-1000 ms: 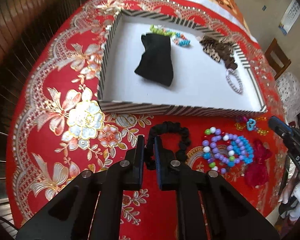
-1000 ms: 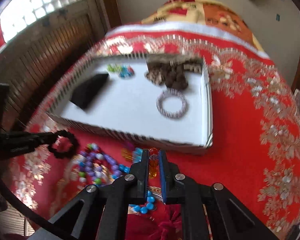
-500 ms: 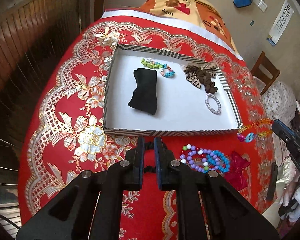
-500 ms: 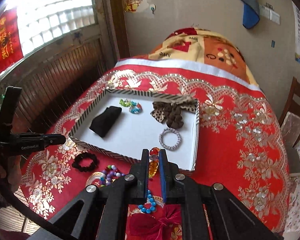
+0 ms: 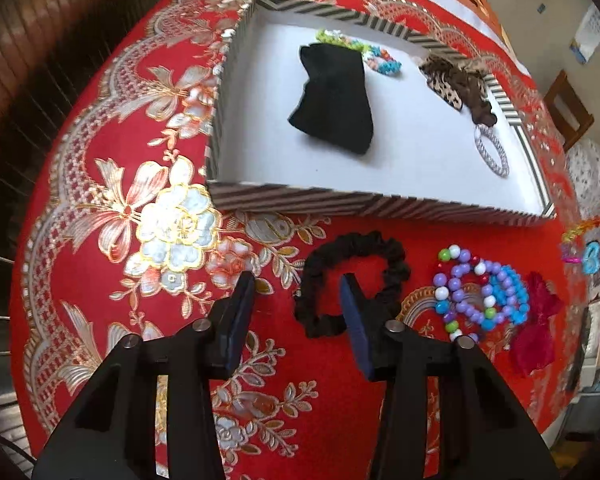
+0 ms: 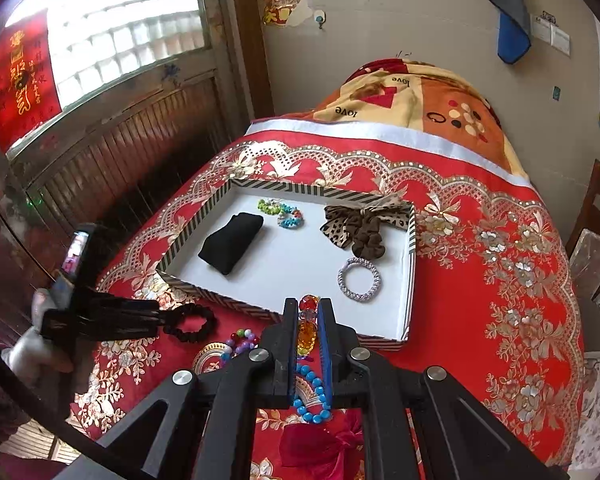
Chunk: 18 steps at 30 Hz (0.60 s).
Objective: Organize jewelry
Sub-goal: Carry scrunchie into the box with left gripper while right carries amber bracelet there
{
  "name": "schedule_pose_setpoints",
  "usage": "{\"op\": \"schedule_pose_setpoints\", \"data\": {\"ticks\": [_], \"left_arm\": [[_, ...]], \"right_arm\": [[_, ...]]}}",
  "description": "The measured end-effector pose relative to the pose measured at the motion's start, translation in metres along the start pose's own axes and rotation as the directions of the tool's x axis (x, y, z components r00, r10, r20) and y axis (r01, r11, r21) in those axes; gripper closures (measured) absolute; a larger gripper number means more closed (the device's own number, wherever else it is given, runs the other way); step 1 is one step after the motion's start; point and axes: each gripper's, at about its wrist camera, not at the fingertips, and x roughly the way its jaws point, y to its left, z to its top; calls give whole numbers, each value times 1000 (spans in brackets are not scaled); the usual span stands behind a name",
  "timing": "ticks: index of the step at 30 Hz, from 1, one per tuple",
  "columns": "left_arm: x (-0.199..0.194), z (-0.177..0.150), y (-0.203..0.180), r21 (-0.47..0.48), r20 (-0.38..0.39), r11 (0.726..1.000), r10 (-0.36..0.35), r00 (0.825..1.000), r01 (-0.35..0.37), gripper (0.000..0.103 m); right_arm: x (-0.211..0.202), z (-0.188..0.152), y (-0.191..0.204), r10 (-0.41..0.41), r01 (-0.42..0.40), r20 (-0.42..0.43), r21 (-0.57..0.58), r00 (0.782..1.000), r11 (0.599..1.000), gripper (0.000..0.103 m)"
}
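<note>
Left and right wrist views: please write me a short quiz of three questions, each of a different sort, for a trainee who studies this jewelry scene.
1. True or false: the black scrunchie lies inside the striped tray.
2. Multiple choice: what does the right gripper hold between its fingers? A) the silver bracelet B) an orange and clear bead chain C) the black cloth
3. Fill in: the fingers of the left gripper are ____ (open or shut).

Key: 1 false, it lies on the red tablecloth in front of the tray; 2 B; 3 open.
</note>
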Motion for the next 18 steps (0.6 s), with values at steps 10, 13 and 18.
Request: {"op": "schedule_pose_setpoints", "data": {"ticks": [10, 13, 18], "left_arm": [[-40, 3, -5, 12, 47, 994, -112, 993, 112, 98], [-61, 8, -7, 15, 86, 991, -135, 987, 134, 98], [-87, 18, -16, 38, 145, 989, -146, 979, 142, 98]], "right_arm": [[-7, 7, 1, 12, -12, 20, -4, 1000, 1000, 94], [-10, 12, 1, 13, -13, 30, -7, 999, 1000, 94], [-11, 19, 5, 16, -15, 38, -19, 999, 1000, 94]]}}
